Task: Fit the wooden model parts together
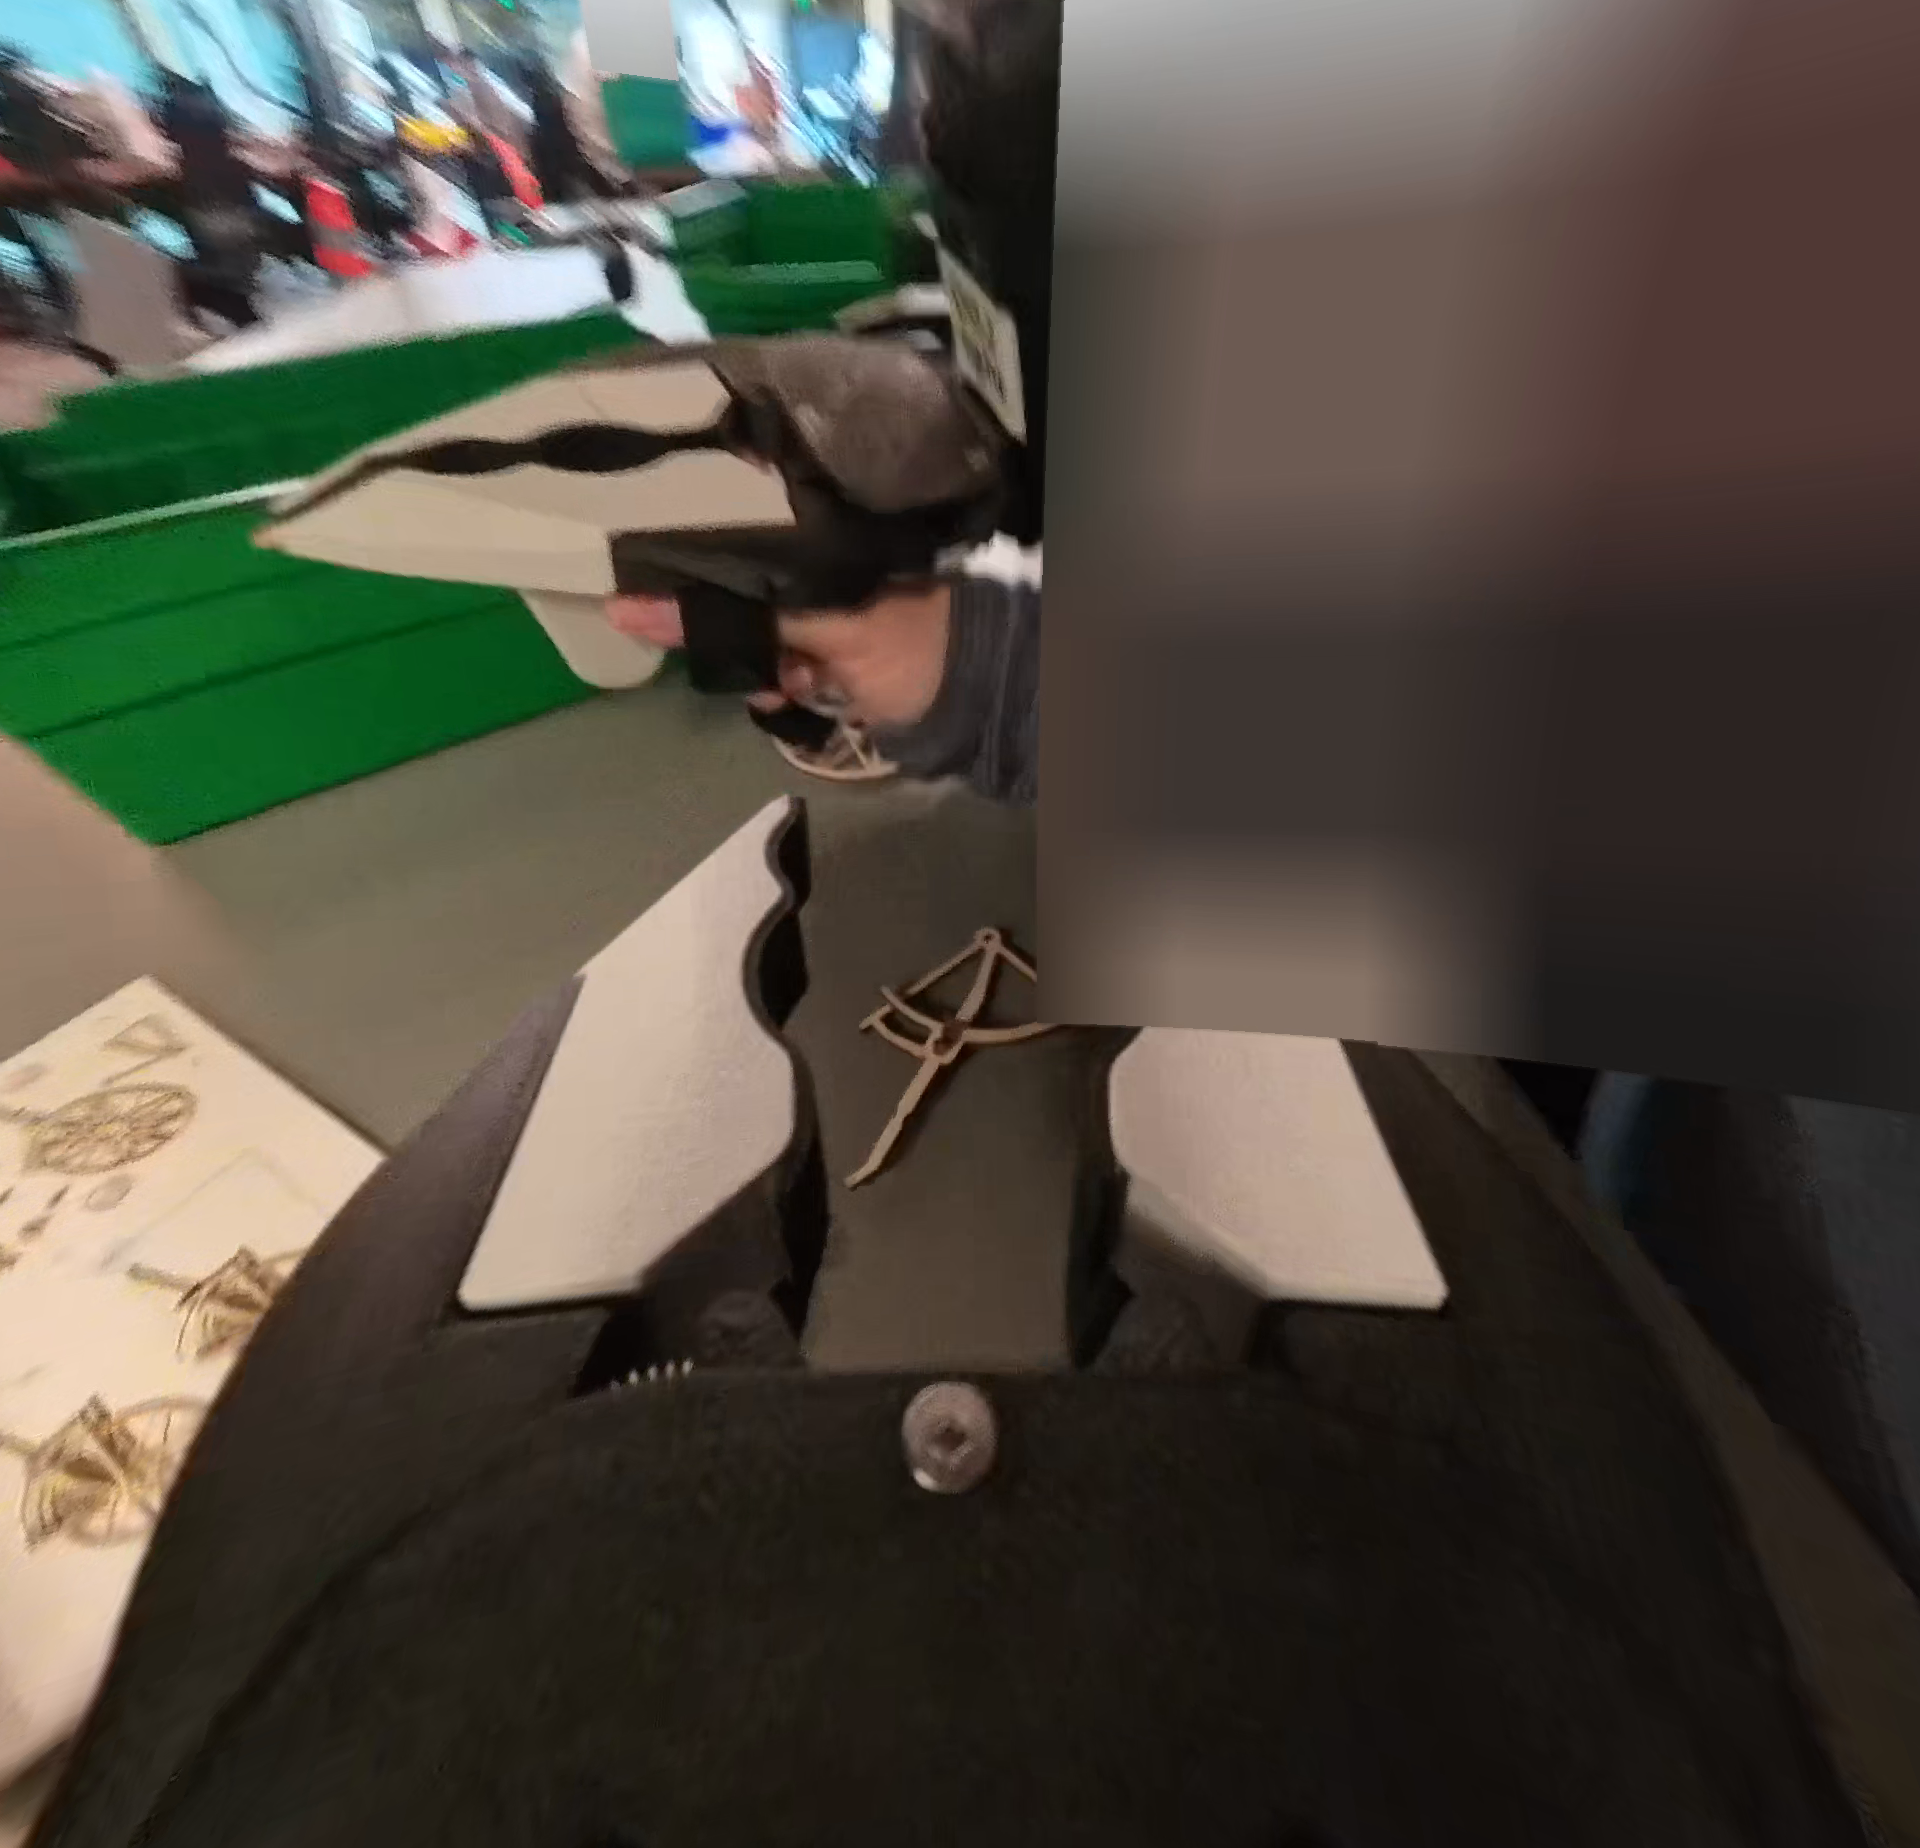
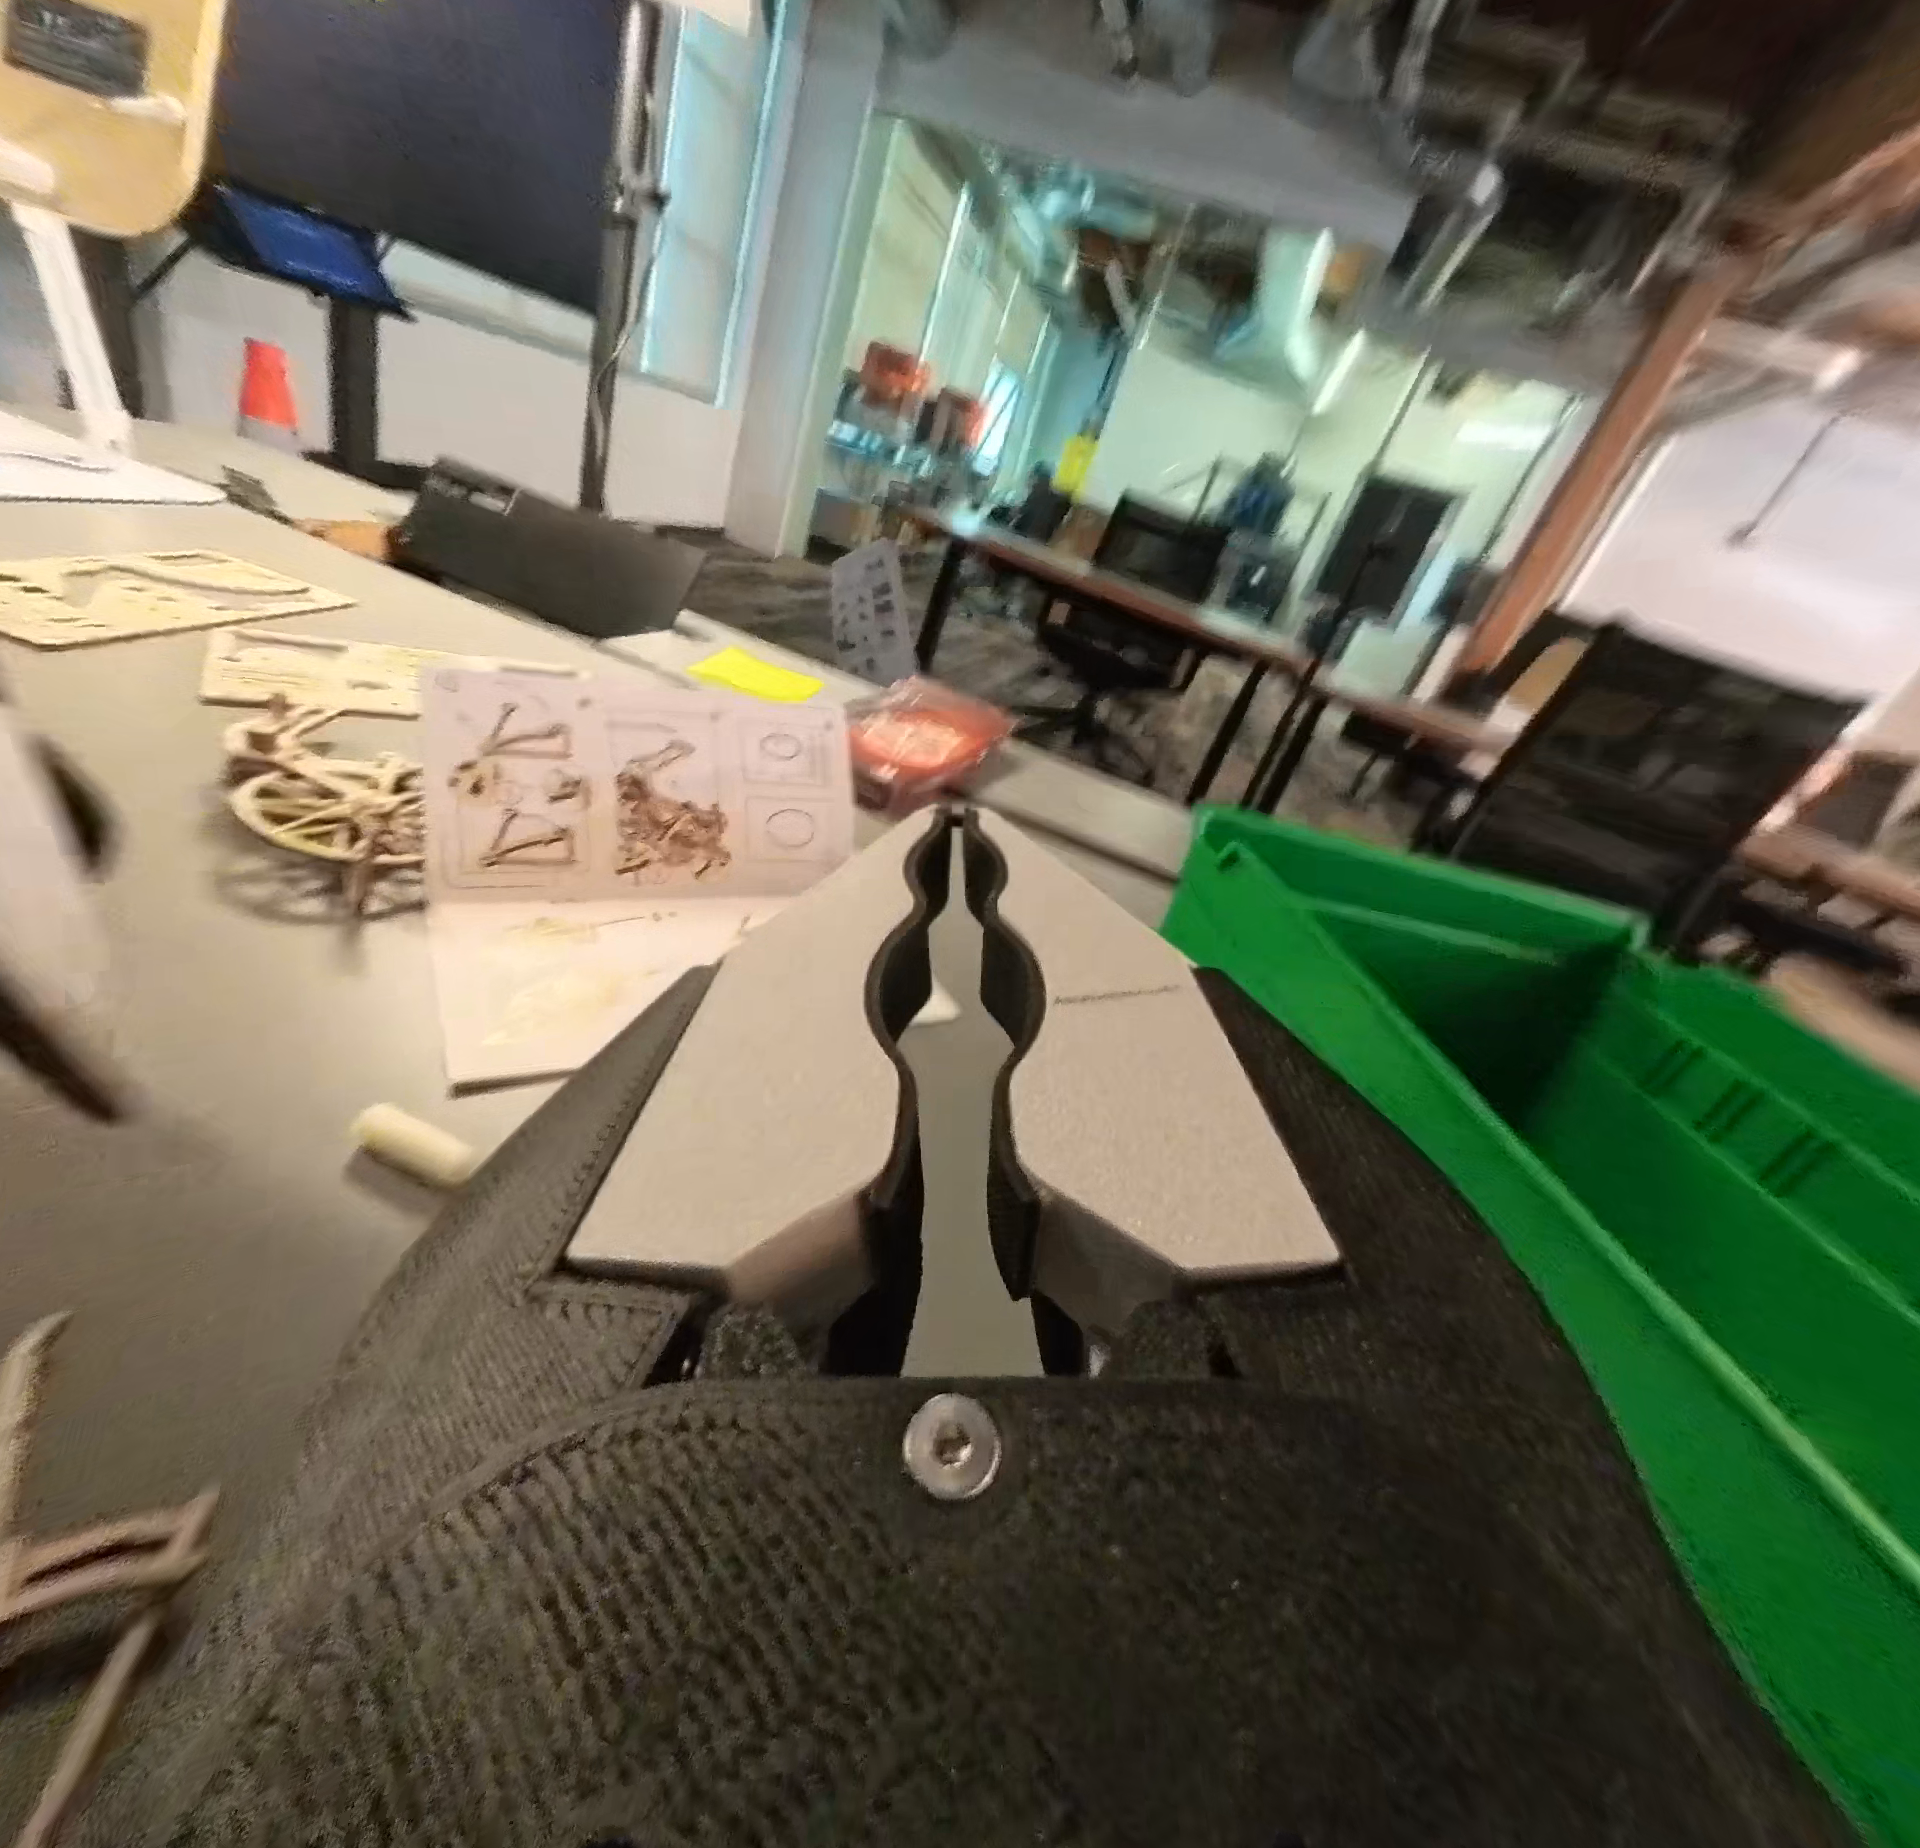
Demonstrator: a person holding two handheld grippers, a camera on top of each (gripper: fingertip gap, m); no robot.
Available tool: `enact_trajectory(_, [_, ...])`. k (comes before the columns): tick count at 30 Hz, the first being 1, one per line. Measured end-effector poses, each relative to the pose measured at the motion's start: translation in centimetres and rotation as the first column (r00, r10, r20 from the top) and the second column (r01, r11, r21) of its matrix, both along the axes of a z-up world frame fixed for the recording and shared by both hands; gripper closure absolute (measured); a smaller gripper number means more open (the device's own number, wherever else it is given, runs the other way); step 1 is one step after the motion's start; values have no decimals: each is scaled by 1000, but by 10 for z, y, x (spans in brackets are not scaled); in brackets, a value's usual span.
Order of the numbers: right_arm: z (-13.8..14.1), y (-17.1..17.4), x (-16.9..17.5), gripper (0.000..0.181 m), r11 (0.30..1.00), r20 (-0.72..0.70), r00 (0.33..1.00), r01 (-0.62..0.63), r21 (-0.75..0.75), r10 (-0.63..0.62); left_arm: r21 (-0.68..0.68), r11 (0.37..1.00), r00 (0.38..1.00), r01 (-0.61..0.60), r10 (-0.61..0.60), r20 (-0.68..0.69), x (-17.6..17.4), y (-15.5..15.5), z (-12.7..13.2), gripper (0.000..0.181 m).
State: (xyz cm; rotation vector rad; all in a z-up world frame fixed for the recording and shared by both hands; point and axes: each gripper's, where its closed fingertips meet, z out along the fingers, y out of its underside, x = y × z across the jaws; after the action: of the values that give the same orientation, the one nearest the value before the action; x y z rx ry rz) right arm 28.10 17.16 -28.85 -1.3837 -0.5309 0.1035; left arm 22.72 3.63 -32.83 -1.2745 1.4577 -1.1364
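In the left wrist view my left gripper is open and empty, and a blur patch covers its right finger's tip. A flat wooden frame part lies on the grey table between and just beyond the fingers. My right gripper shows farther off in a hand, jaws together. In the right wrist view my right gripper is shut on nothing, above the table. A partly built wooden wheeled model lies at the left, and a blurred wooden part is at the bottom left.
A green bin stands close on the right and also shows in the left wrist view. An instruction booklet, punched wooden sheets, a small white cylinder and a red packet lie on the table. An instruction sheet lies left.
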Motion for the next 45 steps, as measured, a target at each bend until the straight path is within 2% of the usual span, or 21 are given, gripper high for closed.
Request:
enact_trajectory(1, [-6, -6, 1, 181, 997, -9, 1000, -22, -75, 22, 14, 998, 996, 58, -57, -63, 4, 0, -6, 125])
enact_trajectory(4, [-36, -41, 1, 181, 936, -43, 993, -118, -333, 110, 42, 978, 954, 204, -189, -232, 11, 9, -24, 110])
enact_trajectory(7, [-71, -90, -11, 181, 787, -69, 977, -204, -583, 202, 22, 949, 895, 314, -288, -340, 12, 14, -40, 105])
enact_trajectory(11, [-90, -129, -18, 181, 675, 0, 972, -162, -720, 234, 8, 873, 772, 488, -428, -469, 7, 2, -70, 108])
enact_trajectory(14, [-92, -137, -22, 181, 643, 9, 978, -131, -755, 209, 1, 833, 723, 553, -479, -497, 6, -6, -85, 111])
enact_trajectory(17, [-103, -142, -25, 181, 591, 40, 975, -100, -801, 218, -5, 826, 721, 564, -495, -485, 8, -7, -84, 122])
enact_trajectory(30, [-116, -143, -27, 181, 506, 120, 961, -22, -862, 247, -5, 848, 744, 530, -467, -477, 7, -3, -84, 134])
enact_trajectory(45, [-116, -143, -24, 181, 480, 181, 945, 29, -877, 272, -7, 847, 743, 532, -470, -476, 7, -4, -83, 145])
